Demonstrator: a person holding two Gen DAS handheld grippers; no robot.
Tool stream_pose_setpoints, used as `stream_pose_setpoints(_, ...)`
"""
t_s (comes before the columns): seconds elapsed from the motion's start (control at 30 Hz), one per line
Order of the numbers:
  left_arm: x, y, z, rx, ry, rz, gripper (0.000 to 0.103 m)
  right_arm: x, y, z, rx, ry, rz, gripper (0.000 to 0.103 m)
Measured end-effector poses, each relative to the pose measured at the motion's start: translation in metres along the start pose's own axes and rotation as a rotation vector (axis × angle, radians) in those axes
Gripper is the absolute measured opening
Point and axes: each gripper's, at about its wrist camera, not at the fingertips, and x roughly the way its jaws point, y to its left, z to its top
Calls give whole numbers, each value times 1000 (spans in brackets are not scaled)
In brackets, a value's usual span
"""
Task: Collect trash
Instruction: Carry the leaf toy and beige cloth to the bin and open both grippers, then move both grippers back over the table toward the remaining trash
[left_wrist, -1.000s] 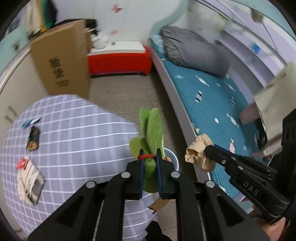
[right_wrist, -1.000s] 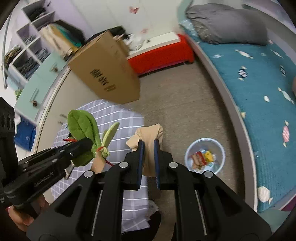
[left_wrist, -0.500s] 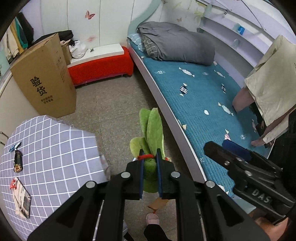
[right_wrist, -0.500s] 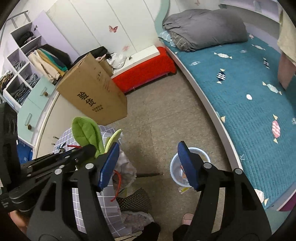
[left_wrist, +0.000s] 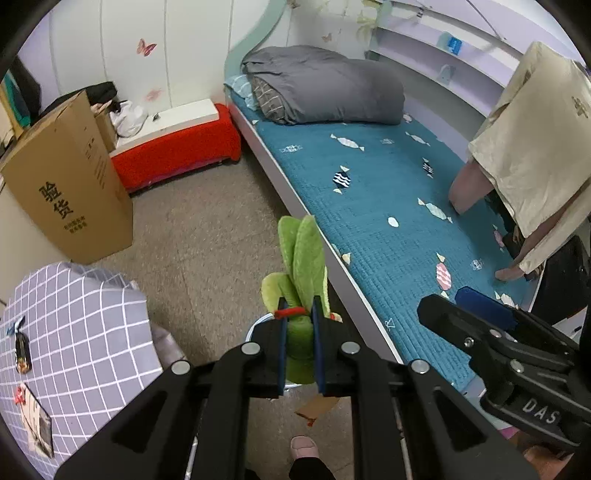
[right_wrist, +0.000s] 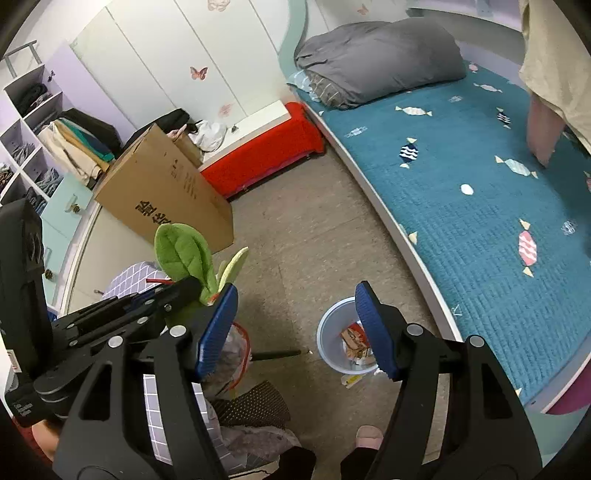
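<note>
- Bedroom floor between bed (right_wrist: 480, 203) and checked surface (left_wrist: 74, 325), with a light blue waste bin (right_wrist: 327, 345) standing on it, already partly filled with wrappers.
- Left hand-held gripper (left_wrist: 298, 314) clenched on a green leaf bundle (left_wrist: 303, 251) tied with a red band, held up in the air close above the waste bin; in the left wrist view the rim shows just behind the fingertips, in the right wrist view the bundle looks off to the side of the waste bin. Not possible to tell if straight over the mouth.
- Right hand-held gripper (right_wrist: 297, 288) released, wide apart, nothing between the pads, hanging above the waste bin.
- Risk one: letting go too early or off-centre, so a fall beside the waste bin, where a small scrap (right_wrist: 351, 380) lies already on the floor.
- Risk two: long leaves landing across the rim, then hanging out or tipping the probably light waste bin.
- Risk three: red band catching on a pad at release, dragging the bundle away from the waste bin.
- Risk four: bumping of both tools, being near each other over the waste bin.
- Still wrappers (left_wrist: 22, 350) on the surface, well apart from the waste bin.
</note>
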Motion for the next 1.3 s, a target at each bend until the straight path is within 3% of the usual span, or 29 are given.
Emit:
stream_pose_setpoints(0.13,6,-6,6,12,-9,2,13,-3,-9,4,15,-15,-10,66)
stream_pose_setpoints(0.23,11,-8,9,16,-3,11,27,-4,-15,6,26,-20,-19,67)
stream_pose_setpoints(0.3,12,-9,9,18,-6,19,43,-4,-16,7,30,-20,-21,67)
stream_pose_setpoints(0.4,7,-5,8,1,-27,30,51,-4,-15,7,32,-21,-21,67)
stream_pose_setpoints(0.9,-33,42,-13,-75,-79,70,54,7,40,-8,-35,3,39,67)
stream_pose_setpoints(1.3,-90,137,-58,-249,-115,165,57,27,139,-37,-159,54,143,69)
